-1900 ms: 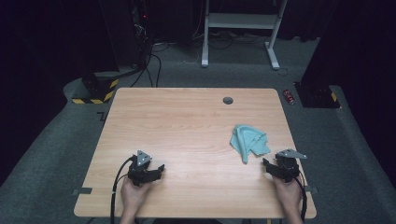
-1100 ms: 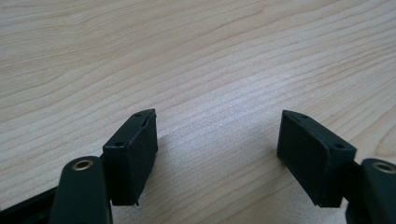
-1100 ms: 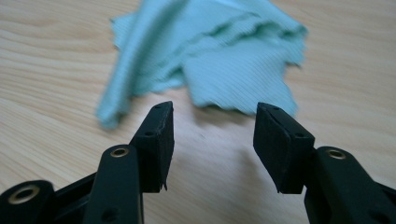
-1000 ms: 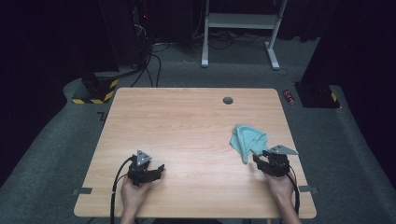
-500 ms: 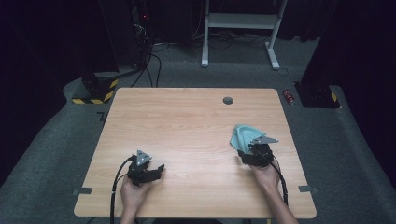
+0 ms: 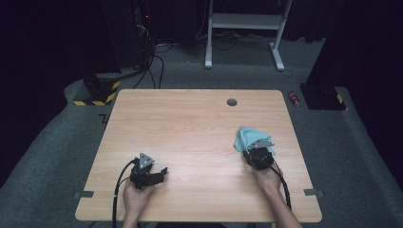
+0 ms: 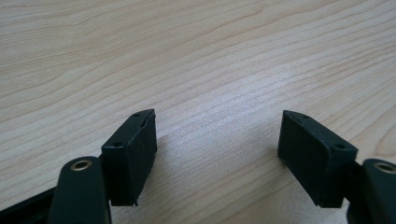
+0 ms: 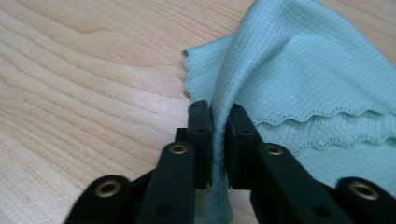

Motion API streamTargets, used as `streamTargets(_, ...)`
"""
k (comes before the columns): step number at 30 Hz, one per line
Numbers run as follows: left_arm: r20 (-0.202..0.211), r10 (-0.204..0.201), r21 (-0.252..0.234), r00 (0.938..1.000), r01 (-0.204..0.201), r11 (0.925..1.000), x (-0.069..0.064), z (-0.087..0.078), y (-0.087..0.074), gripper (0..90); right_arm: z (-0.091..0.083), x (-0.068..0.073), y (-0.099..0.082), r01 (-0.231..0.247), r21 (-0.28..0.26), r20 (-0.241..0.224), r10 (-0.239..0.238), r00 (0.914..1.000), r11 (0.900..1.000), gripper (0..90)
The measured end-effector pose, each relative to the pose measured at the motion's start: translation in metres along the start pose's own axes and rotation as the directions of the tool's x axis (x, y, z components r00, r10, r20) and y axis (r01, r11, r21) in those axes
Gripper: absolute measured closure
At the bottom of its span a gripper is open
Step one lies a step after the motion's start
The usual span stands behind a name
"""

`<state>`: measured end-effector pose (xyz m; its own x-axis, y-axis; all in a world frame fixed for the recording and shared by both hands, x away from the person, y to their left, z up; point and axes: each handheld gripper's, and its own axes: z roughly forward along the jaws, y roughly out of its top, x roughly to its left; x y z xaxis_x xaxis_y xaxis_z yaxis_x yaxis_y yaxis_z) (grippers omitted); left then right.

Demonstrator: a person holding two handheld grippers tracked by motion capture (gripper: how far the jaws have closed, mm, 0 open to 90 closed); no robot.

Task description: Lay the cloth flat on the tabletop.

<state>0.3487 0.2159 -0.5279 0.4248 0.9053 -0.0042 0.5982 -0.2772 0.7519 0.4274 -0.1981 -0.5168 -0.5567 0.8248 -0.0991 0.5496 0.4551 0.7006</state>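
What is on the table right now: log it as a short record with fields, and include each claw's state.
surface: wooden table with a small round grommet near its far edge
item: light teal cloth, crumpled, near the table's right side
right claw: shut on a raised fold of the cloth
left claw: open, nothing between its jaws, low over bare wood at the near left
off the table: small red can on the carpet beyond the far right corner
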Motion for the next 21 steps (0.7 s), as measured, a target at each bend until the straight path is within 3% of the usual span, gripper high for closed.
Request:
streamTargets(9,0.002,-0.003,-0.002,1.0000,0.003,1.0000,0.0002,0.0000,-0.0001,28.5,-0.0002,0.0005,0.0010,-0.013,0.002,-0.011,0.013,0.9999,0.9999,87.9)
streamTargets(21,0.001,0.001,-0.001,1.0000,-0.001,1.0000,0.0004,0.0000,0.0000,28.5,-0.0075,0.0061,0.0036,-0.027,-0.041,-0.058,0.024,0.9980,0.9988,87.7)
